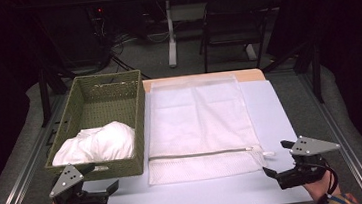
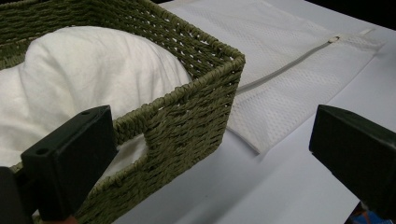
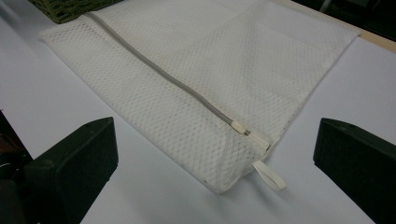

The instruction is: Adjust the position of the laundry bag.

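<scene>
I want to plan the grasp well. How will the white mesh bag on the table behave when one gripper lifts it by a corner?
The mesh bag lies flat and thin, so it will probably hang floppy and drape. It looks empty, hence likely light. The grey zipper line may fold more stiffly than the netting.

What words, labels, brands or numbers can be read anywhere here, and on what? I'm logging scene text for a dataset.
None can be read: the green woven basket, the white cloth in it, the white mesh laundry bag, its grey zipper and both grippers show no print or label.
</scene>
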Tool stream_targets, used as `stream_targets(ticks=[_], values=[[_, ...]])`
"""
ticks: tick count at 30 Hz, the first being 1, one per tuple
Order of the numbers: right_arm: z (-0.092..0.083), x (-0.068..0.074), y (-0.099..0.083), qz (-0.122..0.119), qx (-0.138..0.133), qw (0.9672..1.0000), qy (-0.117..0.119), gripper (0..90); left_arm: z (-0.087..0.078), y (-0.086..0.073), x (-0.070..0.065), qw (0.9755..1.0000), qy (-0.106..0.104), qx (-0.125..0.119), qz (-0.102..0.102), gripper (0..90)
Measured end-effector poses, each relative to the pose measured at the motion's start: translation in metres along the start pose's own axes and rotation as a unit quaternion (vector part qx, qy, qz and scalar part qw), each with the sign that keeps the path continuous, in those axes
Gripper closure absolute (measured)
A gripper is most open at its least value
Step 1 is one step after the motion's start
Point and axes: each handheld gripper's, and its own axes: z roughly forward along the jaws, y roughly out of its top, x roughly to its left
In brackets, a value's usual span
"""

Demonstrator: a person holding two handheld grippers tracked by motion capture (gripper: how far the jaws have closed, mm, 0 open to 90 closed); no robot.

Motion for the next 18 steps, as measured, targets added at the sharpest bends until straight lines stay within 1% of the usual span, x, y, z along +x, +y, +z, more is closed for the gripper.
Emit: stream_targets(ticks=[6,9,11,15,17,18], values=[[0.001,0.0,0.0,0.001,0.004,1.0,0.003,0.0,0.002,0.0,-0.001,1.0,-0.005,0.003,-0.002,0.4],[0.002,0.001,0.0,0.001,0.01,0.9999,0.003,0.0,0.005,0.0,-0.002,0.9999,-0.003,0.007,-0.012,0.5],[0.003,0.001,0.0,0.004,0.012,0.9999,0.002,0.0,0.008,0.001,-0.003,0.9998,-0.002,0.014,-0.012,0.5],[0.003,0.001,0.0,0.005,0.018,0.9998,-0.001,0.0,0.011,0.002,-0.006,0.9997,-0.008,0.02,-0.006,0.4],[0.005,0.001,0.0,0.009,0.022,0.9997,0.001,0.0,0.012,0.002,-0.007,0.9997,-0.011,0.022,-0.005,0.5],[0.006,0.001,0.0,0.01,0.026,0.9996,0.003,0.0,0.013,0.002,-0.009,0.9995,-0.013,0.028,-0.003,0.5]])
